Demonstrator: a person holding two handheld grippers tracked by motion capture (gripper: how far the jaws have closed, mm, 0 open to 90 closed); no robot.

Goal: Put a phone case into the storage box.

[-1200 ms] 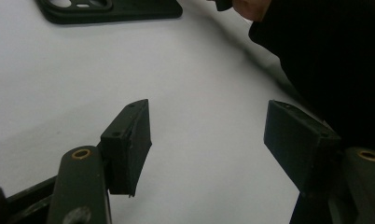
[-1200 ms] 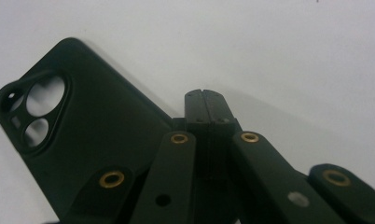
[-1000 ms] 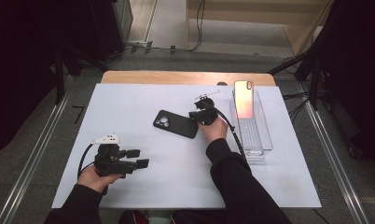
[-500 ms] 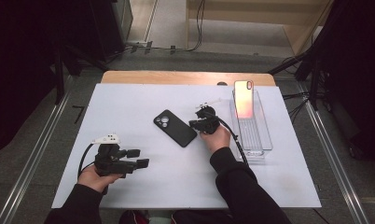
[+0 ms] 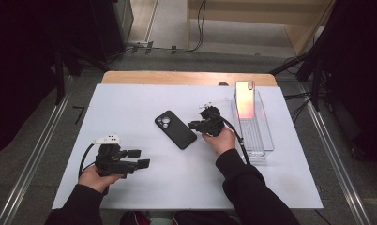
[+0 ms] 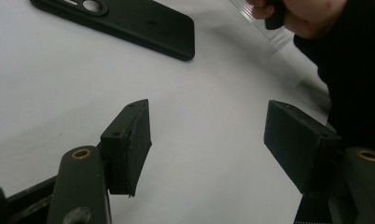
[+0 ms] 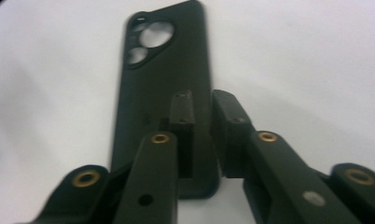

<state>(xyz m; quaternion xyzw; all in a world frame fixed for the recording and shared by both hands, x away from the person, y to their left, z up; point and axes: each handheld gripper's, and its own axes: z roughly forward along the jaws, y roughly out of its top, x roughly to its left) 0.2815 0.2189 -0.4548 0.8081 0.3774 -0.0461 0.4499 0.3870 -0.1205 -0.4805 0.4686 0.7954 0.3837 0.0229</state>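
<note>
Right tongs (image 5: 194, 125), seen from above, have just been opening beside the black phone case (image 5: 175, 129) on the worktop (image 5: 130, 108); left tongs (image 5: 142, 158) stand wide, well apart. In the right gripper view the narrow gap straddles the case's edge (image 7: 176, 84): back off level, without dragging it.

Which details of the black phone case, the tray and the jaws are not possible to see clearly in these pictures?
- Black phone case: right gripper view, its near edge is covered by the right gripper; whether the jaws touch it cannot be told, and the picture is blurred.
- Phone case, left gripper view: top edge cuts it off.
- Clear tray: high view, its walls are too faint; the standing phone hides its far end.
- Left gripper: high view, jaws too small.
</note>
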